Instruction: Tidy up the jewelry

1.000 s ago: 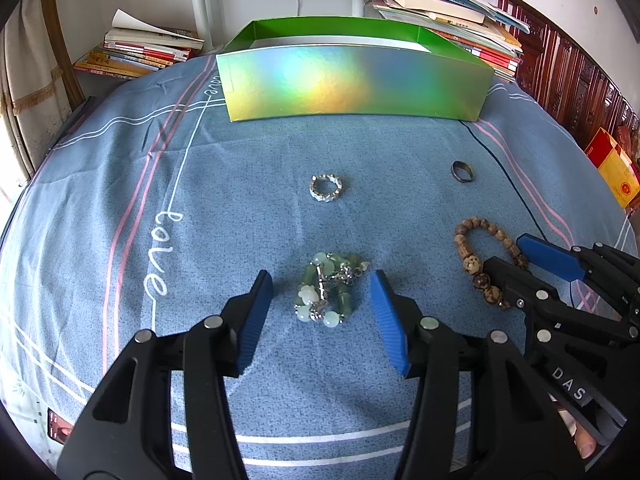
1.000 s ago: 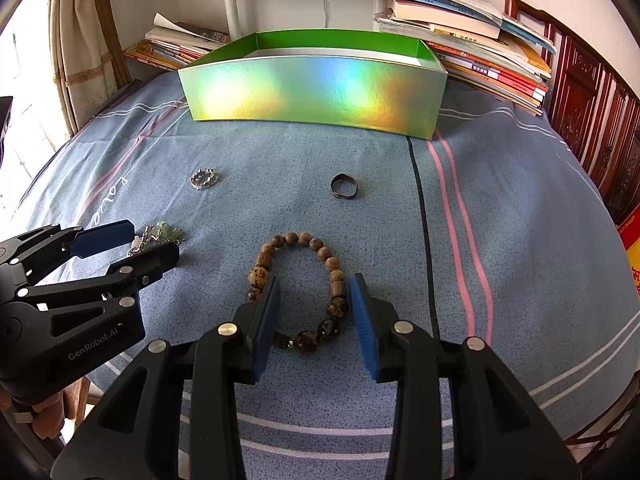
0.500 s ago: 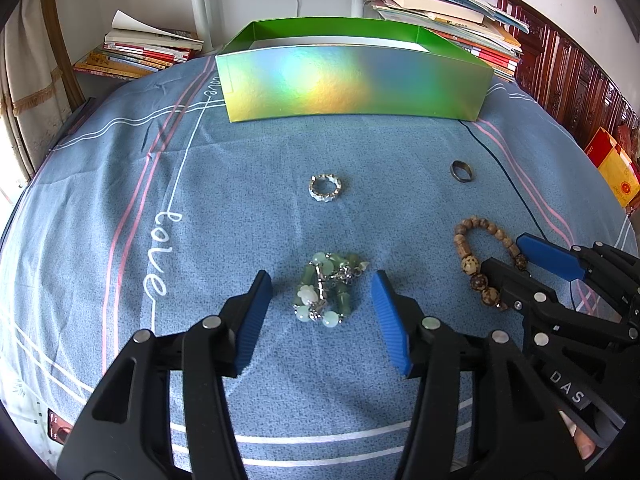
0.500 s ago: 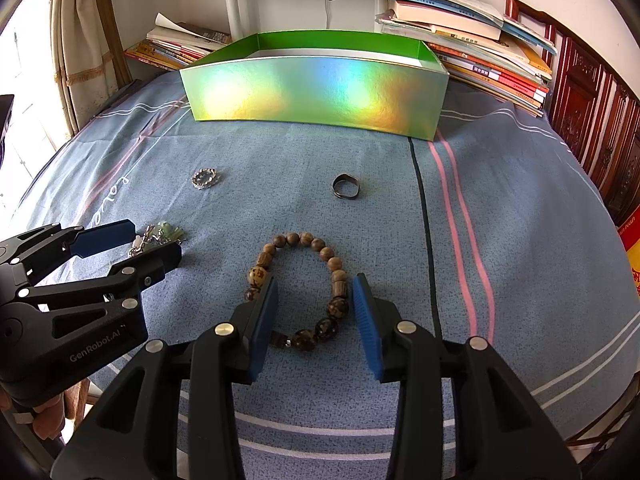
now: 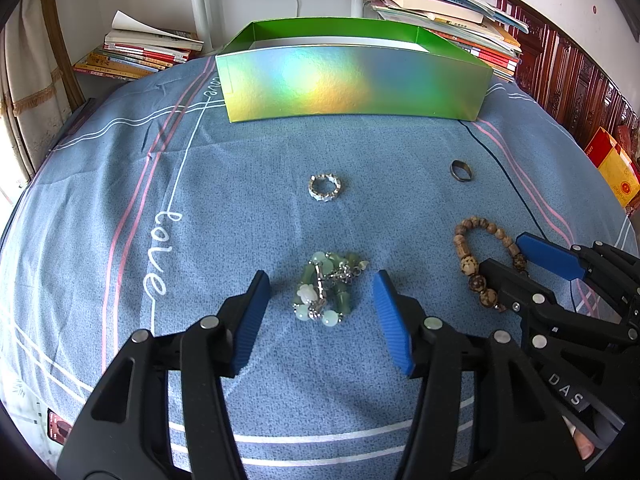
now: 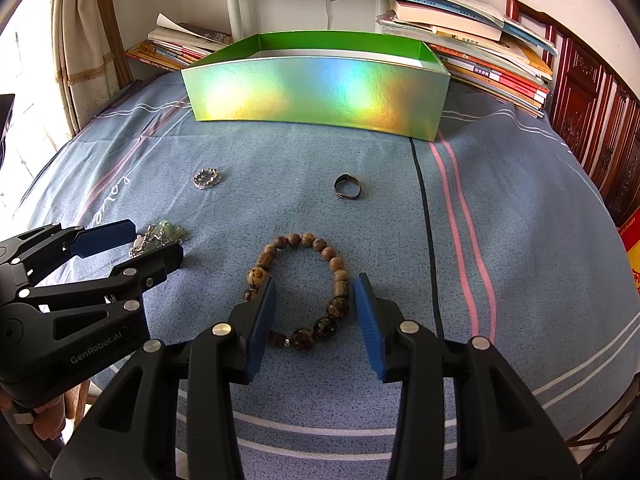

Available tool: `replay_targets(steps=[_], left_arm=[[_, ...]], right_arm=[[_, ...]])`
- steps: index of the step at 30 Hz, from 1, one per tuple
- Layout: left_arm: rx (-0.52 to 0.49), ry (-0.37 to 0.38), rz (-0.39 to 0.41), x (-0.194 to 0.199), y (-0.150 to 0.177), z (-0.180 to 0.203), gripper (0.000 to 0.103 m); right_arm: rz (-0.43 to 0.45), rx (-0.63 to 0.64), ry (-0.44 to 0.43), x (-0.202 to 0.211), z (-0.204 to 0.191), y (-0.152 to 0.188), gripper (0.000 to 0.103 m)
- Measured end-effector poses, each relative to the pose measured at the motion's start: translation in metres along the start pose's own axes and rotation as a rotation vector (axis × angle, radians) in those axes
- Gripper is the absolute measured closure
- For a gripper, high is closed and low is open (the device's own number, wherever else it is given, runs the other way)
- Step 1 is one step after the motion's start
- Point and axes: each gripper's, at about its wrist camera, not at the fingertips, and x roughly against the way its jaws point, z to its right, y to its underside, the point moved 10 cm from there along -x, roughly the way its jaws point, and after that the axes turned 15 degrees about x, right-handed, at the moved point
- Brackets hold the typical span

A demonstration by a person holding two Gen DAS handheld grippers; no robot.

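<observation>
A green bead bracelet (image 5: 326, 292) lies bunched on the blue bedsheet. My left gripper (image 5: 320, 284) is open, its blue pads either side of the bracelet and clear of it. A wooden bead bracelet (image 6: 308, 239) lies flat to the right. My right gripper (image 6: 315, 280) straddles its near half, open, with the left pad close against the beads. Each gripper shows in the other's view: the left gripper (image 6: 154, 240) and the right gripper (image 5: 506, 254). A silver ring (image 5: 314, 188) and a dark ring (image 5: 454, 170) lie farther back. A shiny green box (image 5: 352, 84) stands open behind them.
Stacks of books (image 5: 144, 52) sit behind the box on the left, and more books (image 6: 492, 60) on the right. A white table leg (image 6: 236, 16) rises at the back. Dark wooden furniture (image 6: 592, 112) lines the right side. The sheet's front edge is close below the grippers.
The jaws of both grippers have spread very slightly. Neither hand has moved, and the jewellery lies where it did.
</observation>
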Motion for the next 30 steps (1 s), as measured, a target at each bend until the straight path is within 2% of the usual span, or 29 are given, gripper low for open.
replay_targets(steps=[8, 10, 11, 12, 13, 14, 15, 18, 22, 24, 30], left_arm=[[0.000, 0.000, 0.001, 0.000, 0.000, 0.000, 0.048], [-0.001, 0.000, 0.001, 0.000, 0.001, 0.000, 0.048], [-0.001, 0.000, 0.002, 0.000, 0.001, 0.000, 0.048], [-0.002, 0.001, 0.002, 0.000, 0.001, 0.000, 0.051], [-0.002, 0.002, 0.004, 0.001, 0.000, 0.001, 0.055], [-0.002, 0.005, 0.006, 0.002, 0.000, 0.001, 0.070], [0.000, 0.008, 0.003, 0.002, -0.001, 0.001, 0.079], [0.004, 0.015, -0.004, 0.002, -0.003, -0.001, 0.082], [0.030, 0.026, 0.007, 0.009, -0.014, -0.009, 0.087], [0.038, 0.039, 0.020, 0.017, -0.024, -0.013, 0.094], [0.045, 0.068, 0.067, 0.042, -0.053, -0.015, 0.094]], right_arm=[[0.005, -0.013, -0.009, 0.001, 0.001, -0.001, 0.062], [0.004, -0.012, 0.005, 0.001, 0.003, 0.000, 0.067], [0.001, -0.011, 0.020, 0.002, 0.005, 0.000, 0.078], [0.002, -0.016, 0.015, 0.002, 0.006, 0.001, 0.087], [0.002, -0.025, 0.003, 0.002, 0.008, 0.001, 0.090], [0.001, -0.036, -0.011, 0.002, 0.009, 0.001, 0.092], [0.000, -0.042, -0.019, 0.002, 0.010, 0.002, 0.092], [0.004, -0.045, -0.010, 0.006, 0.013, 0.001, 0.092], [0.052, -0.046, 0.009, 0.024, 0.021, -0.011, 0.092], [0.083, -0.047, 0.017, 0.035, 0.027, -0.020, 0.092], [0.168, -0.042, 0.041, 0.067, 0.041, -0.048, 0.092]])
